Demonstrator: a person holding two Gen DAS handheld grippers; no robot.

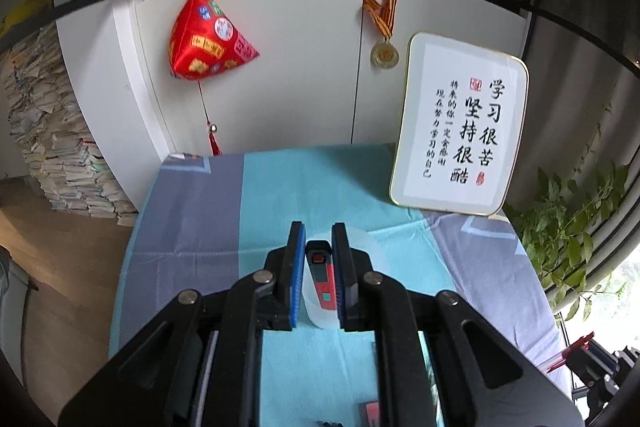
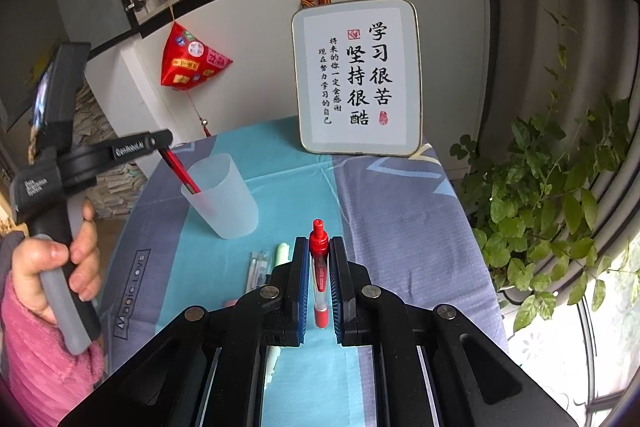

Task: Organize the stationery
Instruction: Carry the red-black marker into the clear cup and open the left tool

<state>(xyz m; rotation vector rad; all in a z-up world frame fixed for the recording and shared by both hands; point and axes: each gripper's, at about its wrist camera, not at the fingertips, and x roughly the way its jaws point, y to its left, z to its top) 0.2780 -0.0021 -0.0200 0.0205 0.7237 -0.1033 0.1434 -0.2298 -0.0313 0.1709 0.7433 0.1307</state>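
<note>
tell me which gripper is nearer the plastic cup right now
Left. The left gripper is right above the cup, lowering a red pen into it. The right gripper is off to the side, holding another pen.

Framed sign (image 2: 357, 79) reading 学习很苦 坚持很酷, tablecloth (image 2: 132, 291) printed Magic.LOVE, left tool (image 2: 158, 145) marked GenRobot.AI

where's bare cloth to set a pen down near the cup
Bare cloth lies right of the translucent cup, up to the framed calligraphy sign, and along the grey strip toward the plant. It is crowded in front of the cup, where loose pens lie beside the right gripper.
</note>
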